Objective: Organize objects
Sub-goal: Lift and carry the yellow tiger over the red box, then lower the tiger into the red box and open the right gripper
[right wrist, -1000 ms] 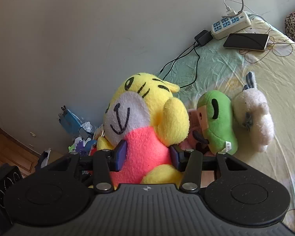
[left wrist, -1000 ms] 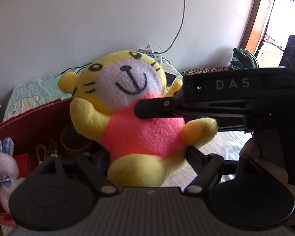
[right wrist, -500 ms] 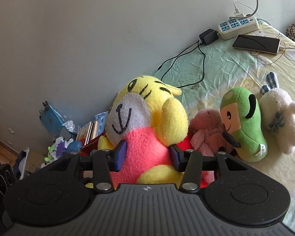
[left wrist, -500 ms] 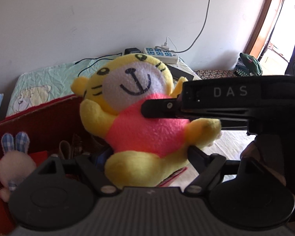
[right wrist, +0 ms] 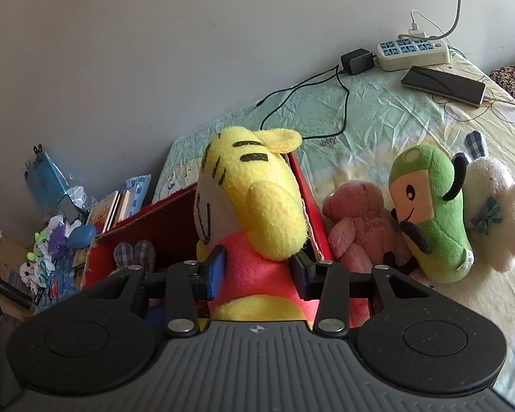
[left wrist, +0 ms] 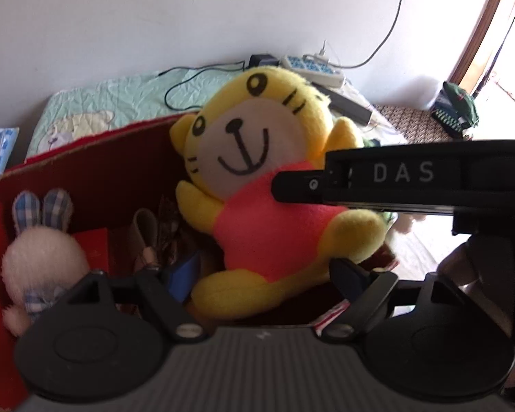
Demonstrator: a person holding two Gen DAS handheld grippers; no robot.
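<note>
The right gripper [right wrist: 255, 273] clamps the tiger [right wrist: 254, 206] at its pink belly, over the red box [right wrist: 161, 219]. The left gripper [left wrist: 262, 274] stands wide around the tiger's legs, seemingly not gripping. A bunny [left wrist: 39, 257] lies at the box's left.

Daylight, bright overall. L wrist view: strong glare from doorway [left wrist: 498, 68] at right edge, blown out to white w/ haze spilling over the wall [left wrist: 154, 17]; whole frame soft, slight motion blur on yellow plush [left wrist: 257, 185] and white bunny [left wrist: 41, 257]. R wrist view sharper, even soft light, bed sheet [right wrist: 377, 110] crisp, faint shadows only. Both fisheye: heavy bending at edges, dark vignette in corners.
</note>
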